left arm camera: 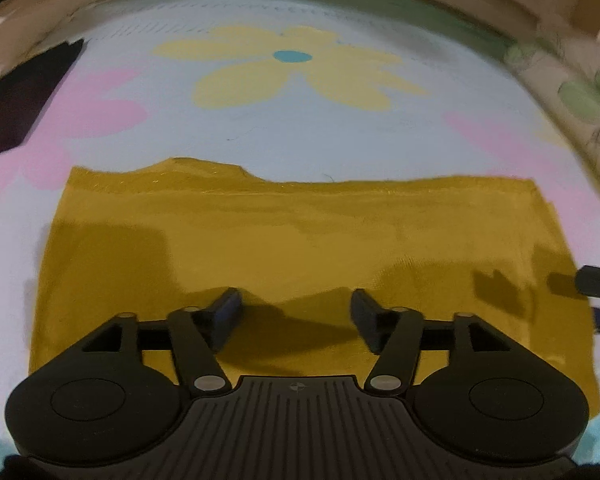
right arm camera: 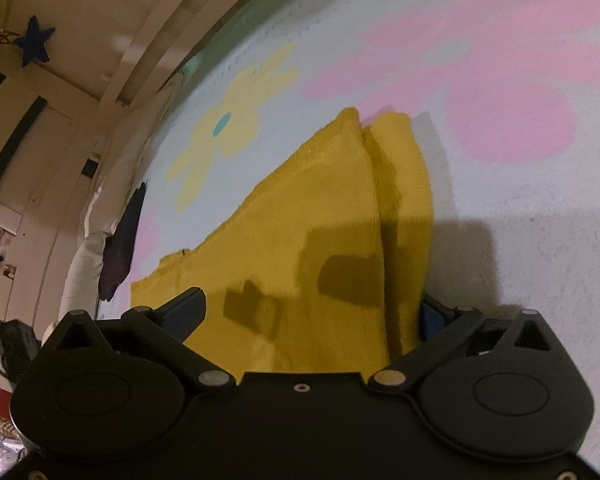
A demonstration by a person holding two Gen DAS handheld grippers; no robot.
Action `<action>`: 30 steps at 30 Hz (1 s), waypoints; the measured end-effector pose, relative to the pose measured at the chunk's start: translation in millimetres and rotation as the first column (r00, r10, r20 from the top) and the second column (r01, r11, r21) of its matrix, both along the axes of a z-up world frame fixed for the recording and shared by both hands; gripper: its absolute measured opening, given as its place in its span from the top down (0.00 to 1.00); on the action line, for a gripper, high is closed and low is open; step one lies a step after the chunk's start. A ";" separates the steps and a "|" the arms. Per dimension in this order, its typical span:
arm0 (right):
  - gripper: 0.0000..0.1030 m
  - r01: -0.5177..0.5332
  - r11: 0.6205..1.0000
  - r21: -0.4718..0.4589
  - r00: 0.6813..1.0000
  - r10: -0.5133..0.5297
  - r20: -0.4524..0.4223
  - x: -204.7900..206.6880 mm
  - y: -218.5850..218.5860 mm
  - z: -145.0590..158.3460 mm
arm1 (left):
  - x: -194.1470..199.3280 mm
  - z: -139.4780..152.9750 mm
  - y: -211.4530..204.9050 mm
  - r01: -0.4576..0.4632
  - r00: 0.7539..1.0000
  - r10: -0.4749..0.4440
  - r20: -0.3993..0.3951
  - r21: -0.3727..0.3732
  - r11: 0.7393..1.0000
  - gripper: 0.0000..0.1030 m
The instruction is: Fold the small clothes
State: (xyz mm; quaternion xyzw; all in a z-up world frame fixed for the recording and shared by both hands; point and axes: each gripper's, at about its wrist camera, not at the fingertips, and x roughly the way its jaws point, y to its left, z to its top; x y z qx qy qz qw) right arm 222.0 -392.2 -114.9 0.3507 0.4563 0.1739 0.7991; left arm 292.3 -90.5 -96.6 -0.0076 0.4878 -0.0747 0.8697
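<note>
Yellow garment [left arm camera: 300, 240] is lying w/ long axis left-right, just beyond both grippers. Left gripper [left arm camera: 296, 312] is hovering w/ fingers spread, nothing pinched. Right gripper [right arm camera: 312, 312] is straddling its folded right edge, spread wide.

Yellow garment [right arm camera: 308, 216]: matt knit cloth; blanket [right arm camera: 540, 240]: nubbly.

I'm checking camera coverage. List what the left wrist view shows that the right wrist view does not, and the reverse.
Only the left wrist view shows the garment's whole width, a green-leaf print fabric at far right, and the left gripper, jaws open.

Only the right wrist view shows the blue star on the wall, the garment's folded double edge, and the right gripper, jaws wide open.

Both show the mustard garment, the flower blanket and a dark cloth.
</note>
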 end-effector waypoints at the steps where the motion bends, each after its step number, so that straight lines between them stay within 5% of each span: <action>1: 0.00 -0.009 1.000 0.004 1.000 0.009 -0.012 1.0 -1.2 -0.3 | 0.7 0.0 -7.5 0.012 1.000 -0.012 0.002 0.043 0.999 0.41; 6: 0.04 -0.070 0.998 -0.007 0.998 0.070 -0.004 2.6 -1.0 0.7 | 1.9 -2.8 -24.7 0.053 0.998 -0.055 0.026 0.068 0.996 0.41; 9: 0.36 -0.072 0.994 -0.081 0.997 0.071 -0.012 0.3 -1.8 3.8 | 4.9 -4.8 -25.6 0.031 0.999 -0.033 0.021 0.070 0.997 0.40; 11: 0.72 -0.067 0.993 -0.099 0.997 0.064 -0.037 0.6 -4.2 4.4 | 5.7 -4.3 -28.9 0.036 0.999 -0.038 0.020 0.084 0.996 0.40; 15: 0.72 -0.057 0.993 -0.101 0.997 0.052 -0.051 -1.4 -4.7 -0.4 | 10.5 2.6 -21.8 0.047 0.999 -0.047 0.000 0.051 0.998 0.43; 21: 0.72 -0.048 0.991 -0.127 0.999 0.044 -0.029 -1.9 -2.6 16.0 | 12.3 33.3 25.0 -0.126 0.989 0.115 -0.095 -0.120 0.985 0.43; 30: 0.72 -0.041 0.966 -0.256 0.997 0.024 -0.073 0.0 23.0 34.2 | -22.9 68.7 82.2 -0.150 0.984 0.140 -0.106 -0.092 0.984 0.43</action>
